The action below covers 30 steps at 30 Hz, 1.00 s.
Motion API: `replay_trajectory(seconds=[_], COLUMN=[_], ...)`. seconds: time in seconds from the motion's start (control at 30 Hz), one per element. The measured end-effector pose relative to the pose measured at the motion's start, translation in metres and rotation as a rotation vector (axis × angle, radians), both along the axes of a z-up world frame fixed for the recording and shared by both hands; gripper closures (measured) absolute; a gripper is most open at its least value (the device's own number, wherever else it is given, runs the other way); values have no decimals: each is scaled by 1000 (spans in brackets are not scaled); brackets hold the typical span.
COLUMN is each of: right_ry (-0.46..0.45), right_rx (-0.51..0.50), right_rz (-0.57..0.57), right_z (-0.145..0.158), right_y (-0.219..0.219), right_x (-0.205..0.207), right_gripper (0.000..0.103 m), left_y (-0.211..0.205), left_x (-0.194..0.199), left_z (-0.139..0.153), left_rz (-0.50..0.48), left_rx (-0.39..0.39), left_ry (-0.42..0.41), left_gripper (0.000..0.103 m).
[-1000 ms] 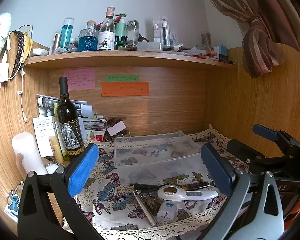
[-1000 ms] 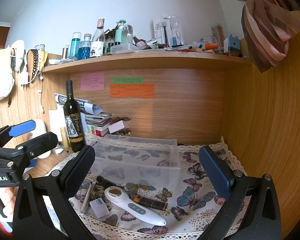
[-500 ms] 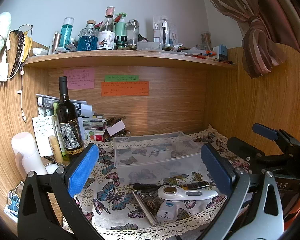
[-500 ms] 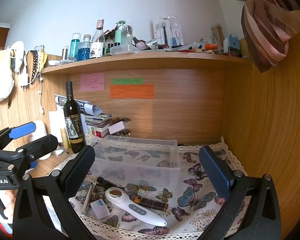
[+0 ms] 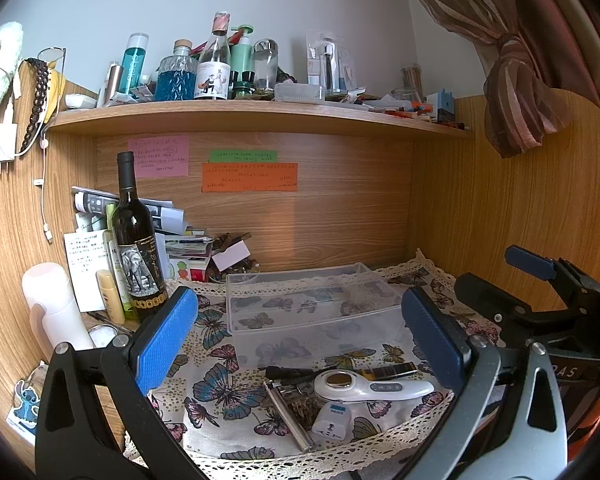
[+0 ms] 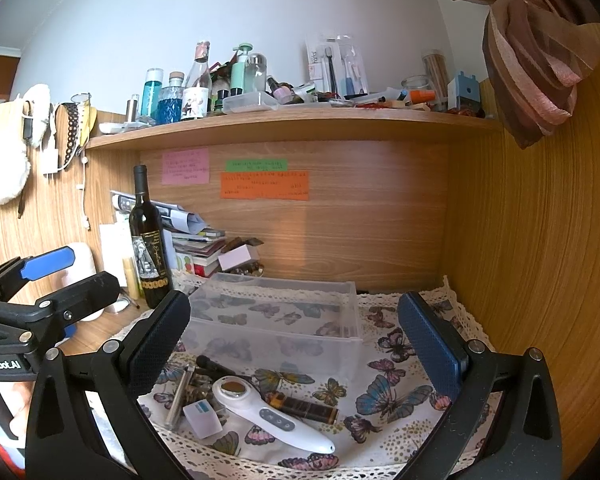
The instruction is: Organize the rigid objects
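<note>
Right, nothing is picked up yet: my left hand-held gripper (image 5: 300, 336) and my right hand-held gripper (image 6: 294, 334) both hover above the desk with their jaws spread wide and empty, so I judge this to be the approach, before the first grasp. The things to sort lie in a loose cluster on the butterfly-printed, lace-edged cloth (image 6: 396, 396), near its front edge and just in front of the clear, rectangular plastic bin (image 6: 276, 316), which looks empty. The biggest piece is a white, wand-shaped plastic device with a round metallic head and grey buttons (image 6: 270, 414); a dark brown, gold-trimmed tube (image 6: 304, 404) lies touching it on its far side, a small white plug adapter with a blue label (image 5: 332, 420) sits beside its head, and a slim silver metal bar (image 5: 288, 416) and a thin black pen-like stick (image 5: 290, 372) lie close by over a dull bunch that may be keys, though I cannot tell. All look hard and smooth, so they should lift cleanly. The next move, I think, calls for lowering one hand-held gripper over the white device, lining the pads across its narrow handle, and closing there without dragging the tube or the adapter along; the bin seems the likely place for it.
</note>
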State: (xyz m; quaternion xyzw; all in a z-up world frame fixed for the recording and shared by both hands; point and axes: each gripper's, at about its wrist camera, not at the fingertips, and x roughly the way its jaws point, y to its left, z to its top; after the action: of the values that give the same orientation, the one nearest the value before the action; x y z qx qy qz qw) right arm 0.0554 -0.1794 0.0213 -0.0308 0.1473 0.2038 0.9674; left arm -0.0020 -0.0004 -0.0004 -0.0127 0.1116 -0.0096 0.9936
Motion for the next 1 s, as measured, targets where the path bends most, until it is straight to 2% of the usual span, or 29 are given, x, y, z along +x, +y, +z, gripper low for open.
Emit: replay_trajectory(seconds=[0.7,0.8,0.9,1.0], right_ry=[23,38,79,145], right_rx=[7,3,-12,-26], right_rz=[27,40,51,63], right_z=[-9,-14,-22,-34], right_y=[0,-1,-3,-6], right_x=[7,12,22,35], right_gripper=[0,0,6,15], left_y=[7,12,21,29], left_x=[8,15,26,39], left_z=[-8,-13,-22,-39], left_rz=[-23,-3,-1,12], left_rx=[-43,-46,-59,-61], left_ry=[27,60,119,199], left_gripper=[1,17,20,30])
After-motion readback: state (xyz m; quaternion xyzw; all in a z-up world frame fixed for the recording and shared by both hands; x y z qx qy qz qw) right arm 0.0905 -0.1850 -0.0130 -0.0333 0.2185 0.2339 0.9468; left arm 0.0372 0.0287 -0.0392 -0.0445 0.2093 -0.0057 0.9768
